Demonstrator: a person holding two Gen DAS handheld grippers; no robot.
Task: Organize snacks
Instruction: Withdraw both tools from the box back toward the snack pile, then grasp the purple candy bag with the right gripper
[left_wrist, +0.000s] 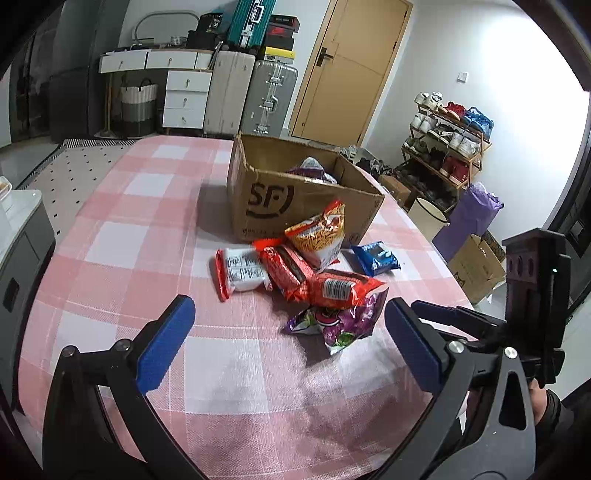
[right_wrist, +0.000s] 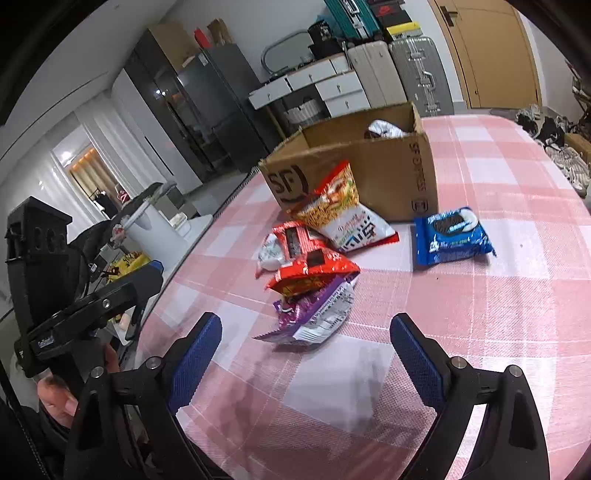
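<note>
A pile of snack bags lies on the pink checked tablecloth (left_wrist: 110, 236) in front of an open SF cardboard box (left_wrist: 295, 206), which holds a bag or two. The pile has an orange noodle bag (left_wrist: 317, 236), red bags (left_wrist: 332, 288), a white-and-red pack (left_wrist: 240, 273), a purple bag (left_wrist: 340, 321) nearest me and a blue cookie pack (left_wrist: 376, 256) to the right. My left gripper (left_wrist: 288, 325) is open and empty, just short of the purple bag. My right gripper (right_wrist: 306, 343) is open and empty, near the purple bag (right_wrist: 317, 310). The blue pack (right_wrist: 450, 236) lies apart by the box (right_wrist: 388, 173).
The right gripper's body (left_wrist: 532, 295) shows at the right edge of the left wrist view, the left gripper's body (right_wrist: 44, 266) at the left of the right wrist view. Suitcases (left_wrist: 251, 92), drawers, a door and a shoe rack (left_wrist: 447, 140) stand beyond the table.
</note>
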